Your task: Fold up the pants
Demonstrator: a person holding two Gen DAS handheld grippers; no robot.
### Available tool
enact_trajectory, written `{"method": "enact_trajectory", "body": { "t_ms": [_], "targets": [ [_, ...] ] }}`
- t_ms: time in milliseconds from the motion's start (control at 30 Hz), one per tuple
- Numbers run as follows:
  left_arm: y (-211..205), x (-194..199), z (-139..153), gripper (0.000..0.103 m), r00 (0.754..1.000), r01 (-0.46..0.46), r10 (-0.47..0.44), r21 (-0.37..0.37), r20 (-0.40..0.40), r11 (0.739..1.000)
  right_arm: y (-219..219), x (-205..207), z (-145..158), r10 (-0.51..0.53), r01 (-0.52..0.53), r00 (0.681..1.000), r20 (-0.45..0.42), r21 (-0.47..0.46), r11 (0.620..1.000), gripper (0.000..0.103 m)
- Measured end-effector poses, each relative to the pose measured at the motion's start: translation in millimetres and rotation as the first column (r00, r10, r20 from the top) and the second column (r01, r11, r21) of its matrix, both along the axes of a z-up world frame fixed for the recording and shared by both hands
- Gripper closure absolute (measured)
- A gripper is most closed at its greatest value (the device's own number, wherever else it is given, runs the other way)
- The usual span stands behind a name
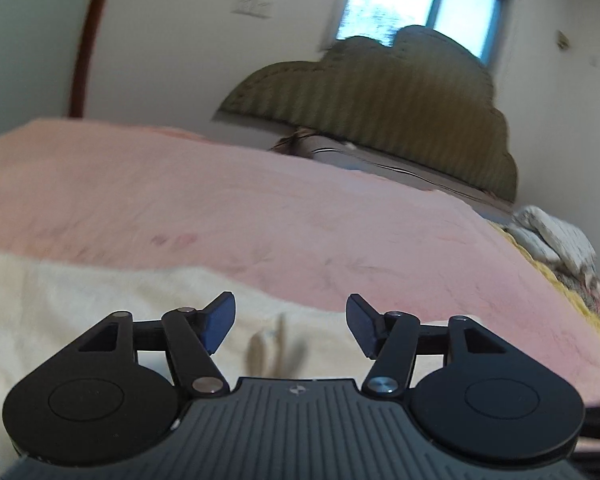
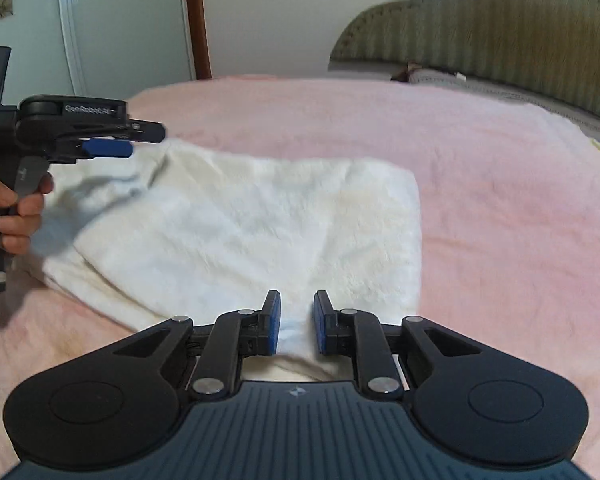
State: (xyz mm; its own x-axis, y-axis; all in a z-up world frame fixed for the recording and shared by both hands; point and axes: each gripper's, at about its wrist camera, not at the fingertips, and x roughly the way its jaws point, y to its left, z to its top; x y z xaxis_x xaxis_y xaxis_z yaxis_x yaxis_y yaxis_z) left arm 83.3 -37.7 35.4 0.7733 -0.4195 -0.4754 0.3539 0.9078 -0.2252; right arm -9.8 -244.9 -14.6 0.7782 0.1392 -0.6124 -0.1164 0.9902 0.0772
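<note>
White fleece pants (image 2: 240, 236), folded into a rough rectangle, lie on the pink blanket (image 2: 500, 200) covering the bed. The right hand-held gripper (image 2: 296, 322) hovers at their near edge, fingers slightly parted, empty. The left hand-held gripper (image 1: 291, 322), fingers spread wide and empty, sits above the pants' left end. A padded olive headboard (image 2: 500, 28) and crumpled bedding (image 1: 556, 240) lie beyond.
</note>
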Motion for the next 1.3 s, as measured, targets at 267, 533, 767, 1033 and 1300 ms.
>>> {"method": "enact_trajectory", "body": {
  "t_ms": [267,533,767,1033,1300],
  "targets": [
    [-57.2,31.4,-45.7,0.038,0.99,0.098,-0.077,0.181,-0.12,0.979,-10.4,86.7,11.0,-0.066,0.063,0.997,-0.035,-0.07,0.996,0.085],
    [-27.6,-20.3,-26.7,0.026,0.988,0.15,-0.139,0.191,-0.072,0.97,8.4,38.6,12.6,-0.033,0.035,0.999,0.03,-0.064,0.997,0.081],
    [-10.8,-48.7,-47.7,0.026,0.989,0.142,-0.127,0.22,-0.081,0.965,26.6,16.9,-8.5,-0.001,0.0,1.0,-0.018,-0.059,0.998,0.077],
    [40.5,-58.6,-34.0,0.025,0.996,0.015,0.0,0.164,-0.088,0.986,69.2,18.5,-10.0,0.117,-0.116,0.993,0.006,-0.103,0.988,0.075],
    [65.7,-54.4,-32.7,0.019,0.991,-0.083,0.103,0.209,-0.085,0.974,107.7,14.9,2.7,0.221,-0.209,0.971,0.093,-0.122,0.97,0.075]
  ]
}}
